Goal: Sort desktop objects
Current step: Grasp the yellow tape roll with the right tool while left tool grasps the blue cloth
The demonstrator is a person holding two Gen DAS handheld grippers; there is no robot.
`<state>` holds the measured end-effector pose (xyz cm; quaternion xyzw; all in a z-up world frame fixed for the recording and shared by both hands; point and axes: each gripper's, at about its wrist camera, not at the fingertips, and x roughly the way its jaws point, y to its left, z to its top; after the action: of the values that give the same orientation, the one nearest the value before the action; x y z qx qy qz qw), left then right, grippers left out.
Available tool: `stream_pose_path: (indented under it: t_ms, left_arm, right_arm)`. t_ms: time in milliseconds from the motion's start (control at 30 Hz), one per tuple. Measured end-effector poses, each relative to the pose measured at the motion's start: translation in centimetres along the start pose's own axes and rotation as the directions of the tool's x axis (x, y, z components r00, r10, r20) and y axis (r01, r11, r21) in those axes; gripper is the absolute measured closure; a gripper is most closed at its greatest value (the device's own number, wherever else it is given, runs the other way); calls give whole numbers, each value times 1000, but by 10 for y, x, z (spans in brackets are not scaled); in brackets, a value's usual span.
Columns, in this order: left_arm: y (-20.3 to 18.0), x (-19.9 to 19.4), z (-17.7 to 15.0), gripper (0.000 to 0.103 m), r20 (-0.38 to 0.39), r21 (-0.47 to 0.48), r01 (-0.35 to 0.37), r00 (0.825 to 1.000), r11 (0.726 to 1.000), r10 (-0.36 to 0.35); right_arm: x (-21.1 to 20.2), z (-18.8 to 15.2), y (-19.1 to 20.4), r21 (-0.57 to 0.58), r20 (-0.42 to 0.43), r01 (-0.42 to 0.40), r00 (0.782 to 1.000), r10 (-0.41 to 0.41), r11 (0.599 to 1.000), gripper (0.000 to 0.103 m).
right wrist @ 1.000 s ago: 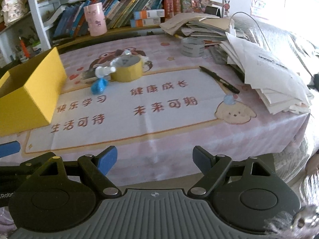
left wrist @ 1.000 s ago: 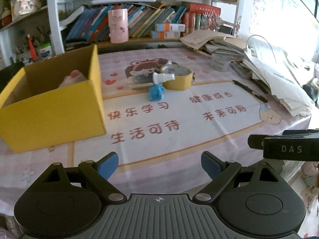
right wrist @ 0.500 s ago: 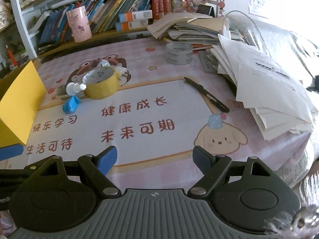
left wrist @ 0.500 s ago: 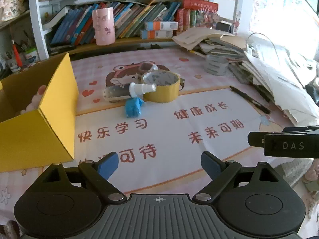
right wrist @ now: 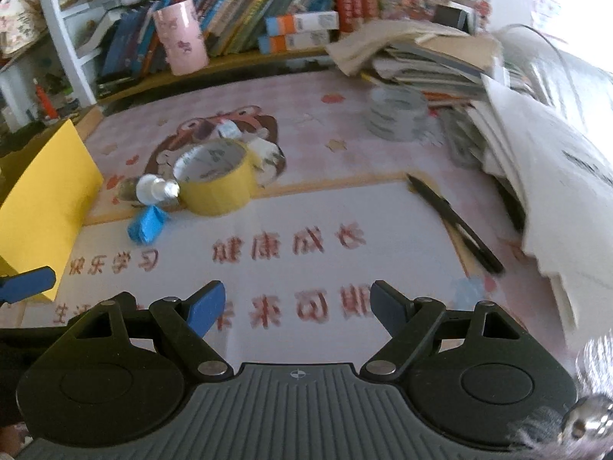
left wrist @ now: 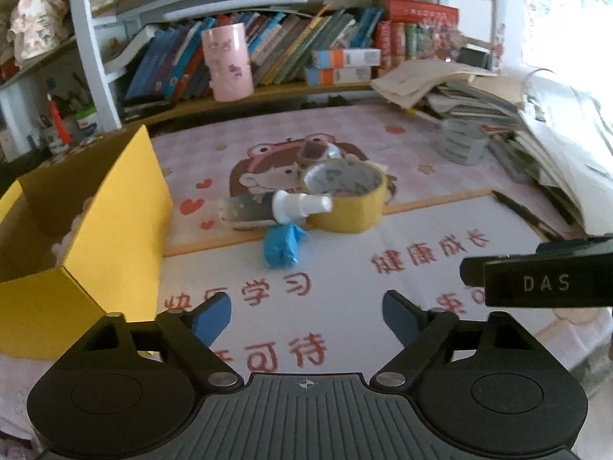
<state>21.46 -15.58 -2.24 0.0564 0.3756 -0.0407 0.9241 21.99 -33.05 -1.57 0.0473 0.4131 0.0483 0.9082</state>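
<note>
A yellow tape roll [left wrist: 346,195] [right wrist: 214,180] lies mid-table beside a small spray bottle with a white cap [left wrist: 268,207] [right wrist: 153,191] and a crumpled blue wrapper [left wrist: 282,247] [right wrist: 147,224]. A black pen [right wrist: 456,224] lies to the right. An open yellow cardboard box [left wrist: 76,237] [right wrist: 42,195] stands at the left with a pale item inside. My left gripper [left wrist: 306,316] is open and empty, short of the wrapper. My right gripper [right wrist: 297,306] is open and empty above the printed mat.
A grey tape roll [right wrist: 398,113] sits by a heap of papers and books [right wrist: 536,145] along the right side. A pink cylinder [left wrist: 228,65] stands on the low shelf with books behind. The right gripper's body [left wrist: 544,280] juts into the left wrist view.
Both grippers have moved forward over the table toward the tape roll and bottle; the box has slid left in both views. Jaws stayed open.
</note>
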Motion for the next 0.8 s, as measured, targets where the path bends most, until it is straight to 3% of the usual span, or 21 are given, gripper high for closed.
stream_pose_path:
  t_ms: [133,500,800]
  left_arm:
    - [3,14,7,26,-16,-23,-31,999,999,30]
    - [10,32,17,26,-51,-53,-90,995,995,88]
    - [17,36,18,26,-75,-84,-111,992,990,104]
  right_arm:
    - [17,18,5,-49,12,-34,999,35,998,22]
    - [72,64,23,-235,2,-160,986,165,959,22]
    - [114,76,46,-338,-48,-219,975,215,915,22]
